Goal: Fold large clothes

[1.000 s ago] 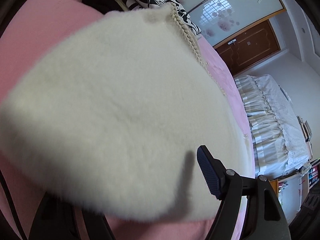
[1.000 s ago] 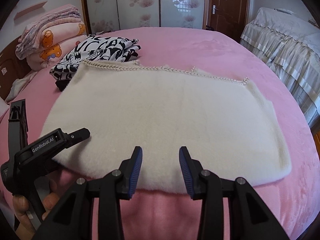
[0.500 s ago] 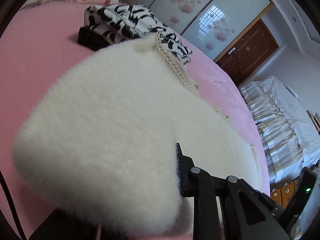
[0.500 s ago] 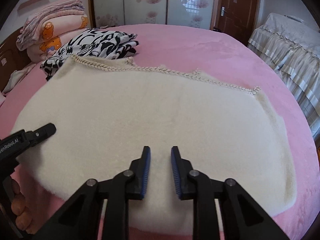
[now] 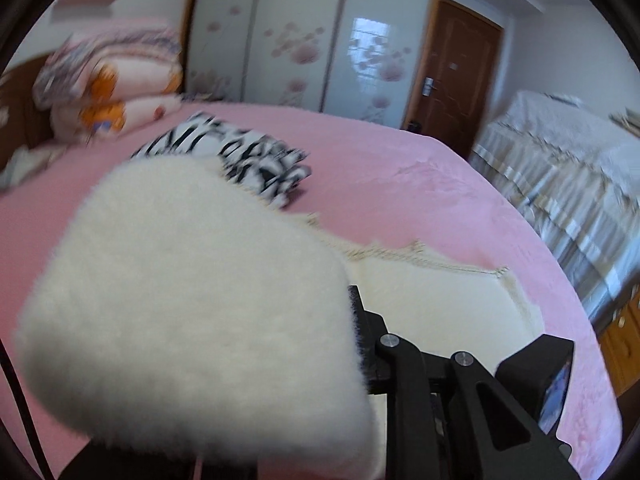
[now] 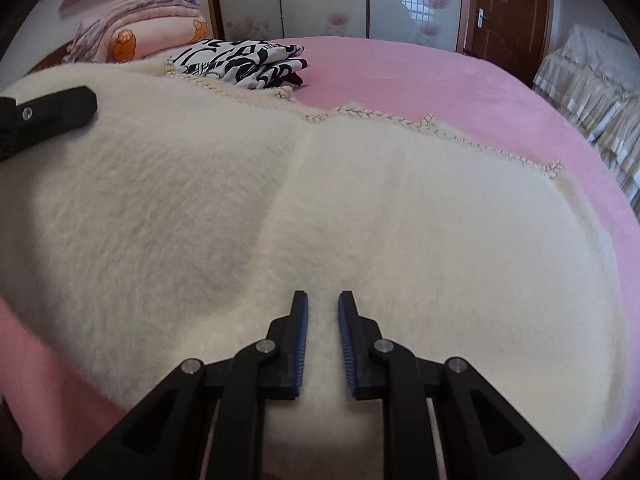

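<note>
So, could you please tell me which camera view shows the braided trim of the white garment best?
The right wrist view: the braided trim runs sharp and unbroken along the far edge of the white garment. In the left wrist view the picture is blurred, and the lifted fold hides all but a short stretch of trim.

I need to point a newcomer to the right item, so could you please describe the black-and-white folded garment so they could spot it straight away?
Start at the pink bed that fills the room. At its far side, in front of the wardrobe doors, lies the black-and-white folded garment, just beyond the braided edge of the cream fluffy garment. It is the only boldly patterned, neatly stacked piece; the pink quilts behind it are pale with orange bears.
</note>
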{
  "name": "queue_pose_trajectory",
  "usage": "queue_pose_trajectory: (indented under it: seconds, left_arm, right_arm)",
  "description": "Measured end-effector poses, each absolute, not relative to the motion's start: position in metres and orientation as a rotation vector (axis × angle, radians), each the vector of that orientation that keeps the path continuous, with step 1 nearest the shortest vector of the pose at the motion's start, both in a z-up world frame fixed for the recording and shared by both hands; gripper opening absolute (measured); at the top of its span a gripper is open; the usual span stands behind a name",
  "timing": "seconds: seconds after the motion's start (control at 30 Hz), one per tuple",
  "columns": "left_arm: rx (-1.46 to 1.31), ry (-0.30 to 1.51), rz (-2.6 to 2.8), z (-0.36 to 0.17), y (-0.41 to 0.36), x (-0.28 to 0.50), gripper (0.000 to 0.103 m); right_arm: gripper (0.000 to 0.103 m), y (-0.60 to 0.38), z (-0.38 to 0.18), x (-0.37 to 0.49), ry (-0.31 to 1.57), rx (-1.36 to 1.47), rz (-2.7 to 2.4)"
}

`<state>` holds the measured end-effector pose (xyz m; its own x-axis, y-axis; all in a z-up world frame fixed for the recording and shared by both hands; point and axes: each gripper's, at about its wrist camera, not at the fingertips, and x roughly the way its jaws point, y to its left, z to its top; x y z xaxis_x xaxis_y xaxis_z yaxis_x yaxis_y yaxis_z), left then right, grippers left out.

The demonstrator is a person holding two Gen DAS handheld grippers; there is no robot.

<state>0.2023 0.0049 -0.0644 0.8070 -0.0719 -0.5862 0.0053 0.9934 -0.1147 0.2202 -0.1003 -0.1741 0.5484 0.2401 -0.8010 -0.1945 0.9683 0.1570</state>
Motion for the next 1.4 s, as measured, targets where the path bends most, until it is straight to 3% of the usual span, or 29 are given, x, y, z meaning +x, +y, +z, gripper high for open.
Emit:
queue_pose_trajectory:
  seconds: [0.1, 0.23, 0.47, 0.6, 0.67, 0.77, 0.93, 1.07, 1.2, 1.4]
  left_arm:
    - [0.026, 0.615, -0.111, -0.048, -0.045, 0.209, 0.019]
    - [0.154, 0.629, -0.208, -0.048, -0.113, 0.211, 0.019]
    - [0.468, 0.743, -0.387, -0.126, -0.223, 0.184, 0.020]
    - [0.667, 0.684, -0.357, -0.159, -0.240, 0.165, 0.026]
    - [0.657, 0.702, -0.404, -0.155, -0.238, 0.161, 0.052]
    - [0.535, 0.755, -0.504, -0.136, -0.222, 0.157, 0.068]
    - [0.388, 0.795, -0.616, -0.103, -0.177, 0.139, 0.070]
    - [0.253, 0.782, -0.617, -0.067, -0.131, 0.126, 0.080]
    - [0.157, 0.794, -0.493, -0.058, -0.082, 0.145, 0.081]
    - [-0.027, 0.960, -0.317, -0.084, -0.031, 0.208, 0.081]
  right_arm:
    - [0.014, -0.138, -0.166, 0.217, 1.013, 0.253, 0.319]
    - [0.014, -0.222, -0.142, 0.183, 0.924, 0.361, 0.129]
    - [0.014, -0.331, -0.140, 0.136, 0.893, 0.348, -0.244]
    - [0.014, -0.343, -0.147, 0.131, 0.921, 0.354, -0.268]
    - [0.014, -0.342, -0.149, 0.127, 0.927, 0.345, -0.262]
    - [0.014, -0.336, -0.150, 0.125, 0.928, 0.346, -0.242]
    - [0.014, -0.343, -0.136, 0.122, 0.899, 0.353, -0.220]
    - [0.016, -0.348, -0.110, 0.120, 0.867, 0.363, -0.154]
    - [0.038, -0.345, -0.090, 0.130, 0.855, 0.408, -0.010]
    - [0.040, -0.326, -0.097, 0.178, 0.958, 0.389, 0.119]
